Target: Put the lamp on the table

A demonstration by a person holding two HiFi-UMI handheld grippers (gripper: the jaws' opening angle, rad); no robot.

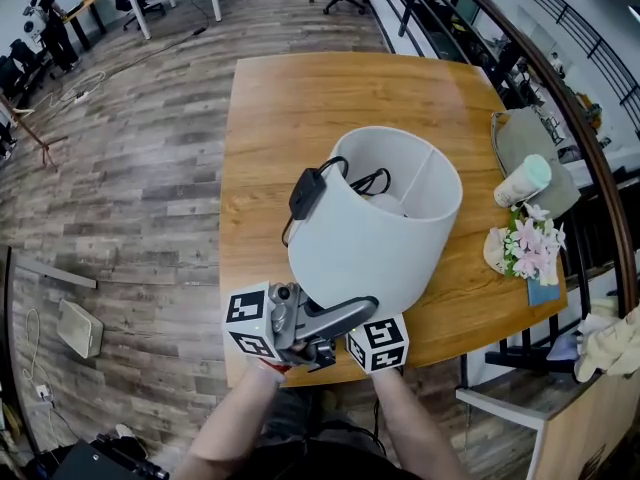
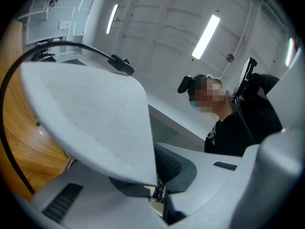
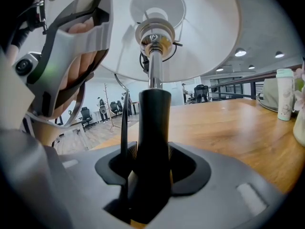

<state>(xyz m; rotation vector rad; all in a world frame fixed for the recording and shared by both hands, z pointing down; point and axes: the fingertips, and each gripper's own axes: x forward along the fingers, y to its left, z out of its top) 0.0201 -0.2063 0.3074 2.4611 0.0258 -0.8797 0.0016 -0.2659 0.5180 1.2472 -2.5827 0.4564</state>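
Observation:
The lamp has a wide white shade (image 1: 375,218), a black cord with an inline switch (image 1: 305,193) draped over its rim, and a black stem (image 3: 153,128). It is held tilted over the front part of the wooden table (image 1: 300,108). My left gripper (image 1: 345,313) is shut on the shade's lower rim (image 2: 95,113), which runs between its jaws. My right gripper (image 3: 151,175) is shut on the stem below the metal socket (image 3: 153,37); in the head view only its marker cube (image 1: 378,343) shows under the shade. The lamp's base is hidden.
At the table's right edge lie a grey bag (image 1: 530,143), a white and green bottle (image 1: 522,180) and pink flowers (image 1: 530,243). A dark chair (image 1: 520,353) stands past the right corner. Wood floor with desks and office chairs lies to the left and behind.

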